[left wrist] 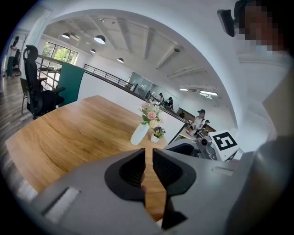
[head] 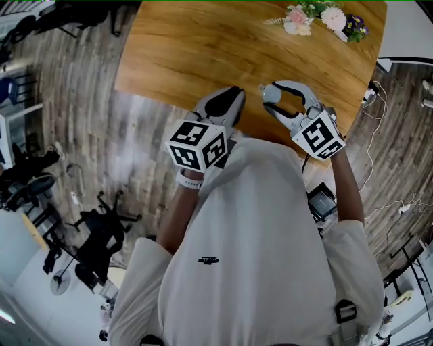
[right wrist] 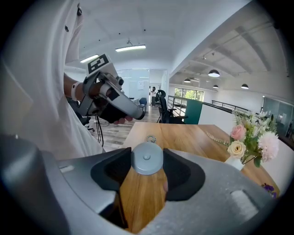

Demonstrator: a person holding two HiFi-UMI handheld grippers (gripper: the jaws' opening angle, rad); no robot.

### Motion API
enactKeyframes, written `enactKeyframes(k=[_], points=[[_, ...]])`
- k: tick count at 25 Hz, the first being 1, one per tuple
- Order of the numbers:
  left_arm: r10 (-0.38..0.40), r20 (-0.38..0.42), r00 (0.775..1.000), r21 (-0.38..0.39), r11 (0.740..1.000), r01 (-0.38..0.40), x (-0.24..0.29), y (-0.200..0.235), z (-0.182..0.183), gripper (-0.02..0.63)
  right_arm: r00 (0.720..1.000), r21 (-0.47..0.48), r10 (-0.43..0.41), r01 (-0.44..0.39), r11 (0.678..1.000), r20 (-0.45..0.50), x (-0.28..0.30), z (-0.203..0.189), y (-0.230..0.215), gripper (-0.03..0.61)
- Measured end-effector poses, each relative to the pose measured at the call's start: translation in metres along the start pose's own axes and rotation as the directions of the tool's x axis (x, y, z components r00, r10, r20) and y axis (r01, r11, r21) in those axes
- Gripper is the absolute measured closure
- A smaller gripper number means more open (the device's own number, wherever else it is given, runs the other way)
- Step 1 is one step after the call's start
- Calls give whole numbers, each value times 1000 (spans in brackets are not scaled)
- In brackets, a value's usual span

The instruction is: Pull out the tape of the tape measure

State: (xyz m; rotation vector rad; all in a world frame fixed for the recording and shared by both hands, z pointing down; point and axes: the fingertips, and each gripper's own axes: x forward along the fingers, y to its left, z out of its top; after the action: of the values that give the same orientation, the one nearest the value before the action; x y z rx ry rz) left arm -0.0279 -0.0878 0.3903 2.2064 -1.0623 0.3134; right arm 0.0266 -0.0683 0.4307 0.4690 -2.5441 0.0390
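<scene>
A small round grey tape measure (right wrist: 147, 158) sits between the jaws of my right gripper (right wrist: 147, 161), which is shut on it; its little metal pull ring (right wrist: 150, 138) sticks out at the far side. In the head view the right gripper (head: 272, 96) hovers over the near edge of the wooden table (head: 203, 47), holding the tape measure (head: 270, 95). My left gripper (head: 232, 94) hangs just to its left, jaws together with only a slit between them and nothing held. The left gripper view shows those jaws (left wrist: 148, 163) pointing over the table.
A white vase of flowers (head: 318, 19) stands at the table's far right end; it also shows as the vase (left wrist: 139, 133) in the left gripper view. Black office chairs (head: 101, 236) stand on the floor at left. Cables (head: 379, 135) run along the floor at right.
</scene>
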Motion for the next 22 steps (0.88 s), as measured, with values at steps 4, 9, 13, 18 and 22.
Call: enactKeyframes(k=[4, 9, 13, 18, 22], points=[[-35, 2, 999, 7, 999, 35, 1, -8, 1, 543, 999, -40, 34, -33, 999, 18, -1, 10, 8, 359], [-79, -18, 997, 6, 997, 79, 2, -15, -2, 536, 999, -90, 46, -44, 995, 20, -2, 21, 15, 359], [-114, -36, 993, 9, 993, 114, 4, -21, -5, 525, 998, -120, 53, -49, 992, 33, -2, 30, 20, 359], [-118, -23, 993, 11, 993, 118, 5, -23, -2, 557, 997, -140, 61, -55, 989, 41, -1, 35, 23, 359], [-121, -8, 993, 3, 993, 121, 2, -22, -1, 580, 998, -122, 44, -39, 992, 42, 1, 35, 22, 360]])
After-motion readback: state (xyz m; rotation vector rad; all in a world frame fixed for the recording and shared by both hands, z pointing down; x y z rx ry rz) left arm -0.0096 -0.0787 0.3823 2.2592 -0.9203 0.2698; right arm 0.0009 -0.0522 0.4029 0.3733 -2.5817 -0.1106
